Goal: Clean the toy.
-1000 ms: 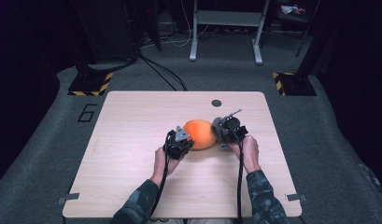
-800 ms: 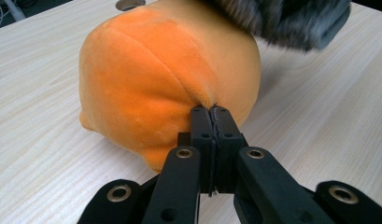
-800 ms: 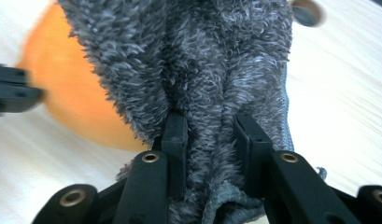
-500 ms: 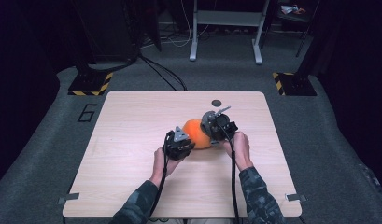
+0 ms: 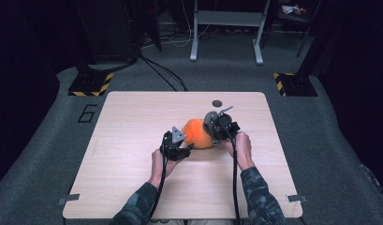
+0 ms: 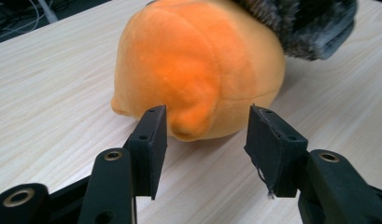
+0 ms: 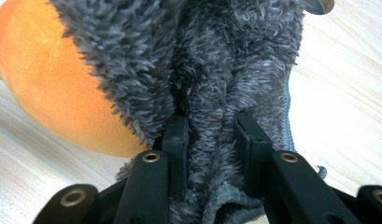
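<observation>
An orange plush toy (image 5: pixel 197 133) lies near the middle of the pale wooden bench (image 5: pixel 133 140), a little toward its far right. It is rounded and soft, with a smooth short-pile orange skin, a seam that runs over its dome, and a small nub that sticks out at its low near edge. A shaggy dark grey fur part (image 7: pixel 202 70) sits against its right side.

In the high view the toy is a small orange blob between the two hands; the left claw (image 5: pixel 184 149) sits at its near left and the right claw (image 5: pixel 216 131) at its right, with a small dark disc (image 5: pixel 217 103) on the bench farther off.

The left gripper view brings the toy (image 6: pixel 198 65) close and shows what the high view cannot: the left claw (image 6: pixel 205 140) stands apart, having just been opening, and its pads flank the orange nub without pressing on it. A corner of the grey fur (image 6: pixel 310 23) shows at the top right there.

The right gripper view shows the grey fur from close by: long, tufted pile with a folded ridge down the middle. The right claw (image 7: pixel 211 140) is clamped on that ridge, its pads sunk into the pile. The orange body (image 7: pixel 53 88) bulges at the left of it.
</observation>
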Available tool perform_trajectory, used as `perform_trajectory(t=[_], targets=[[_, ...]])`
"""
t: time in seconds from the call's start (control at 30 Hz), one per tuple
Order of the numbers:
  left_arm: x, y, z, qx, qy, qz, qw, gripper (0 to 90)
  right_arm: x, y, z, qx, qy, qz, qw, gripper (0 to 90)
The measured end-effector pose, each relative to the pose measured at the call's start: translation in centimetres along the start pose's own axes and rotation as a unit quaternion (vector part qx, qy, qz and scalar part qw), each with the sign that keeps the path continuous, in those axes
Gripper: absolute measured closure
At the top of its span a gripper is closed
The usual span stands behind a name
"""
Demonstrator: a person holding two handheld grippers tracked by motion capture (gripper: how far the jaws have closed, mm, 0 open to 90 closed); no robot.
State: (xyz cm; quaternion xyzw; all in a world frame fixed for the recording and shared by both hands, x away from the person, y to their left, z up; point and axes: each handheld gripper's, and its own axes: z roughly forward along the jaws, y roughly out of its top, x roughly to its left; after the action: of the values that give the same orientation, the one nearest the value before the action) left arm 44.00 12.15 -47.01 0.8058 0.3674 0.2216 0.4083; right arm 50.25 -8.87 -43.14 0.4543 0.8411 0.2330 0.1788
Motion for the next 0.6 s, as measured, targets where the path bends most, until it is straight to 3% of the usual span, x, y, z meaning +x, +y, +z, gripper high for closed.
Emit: perform_trajectory(t=[0.23, 0.43, 0.6], targets=[[-0.4, 0.1, 1.6, 0.006, 0.021, -0.006, 0.9997, 49.3, -0.1, -0.2, 0.0, -0.002, 0.002, -0.003, 1.0, 68.7], [-0.6, 0.3, 1.7, -0.007, 0.018, -0.003, 0.9998, 76.3, -0.5, -0.6, -0.3, -0.009, 0.005, 0.006, 0.9999, 68.7], [-0.7, 0.8, 0.9, -0.007, 0.004, 0.003, 1.0, 81.3, -1.2, -1.0, -1.3, -0.026, 0.004, 0.01, 0.9996, 68.8]])
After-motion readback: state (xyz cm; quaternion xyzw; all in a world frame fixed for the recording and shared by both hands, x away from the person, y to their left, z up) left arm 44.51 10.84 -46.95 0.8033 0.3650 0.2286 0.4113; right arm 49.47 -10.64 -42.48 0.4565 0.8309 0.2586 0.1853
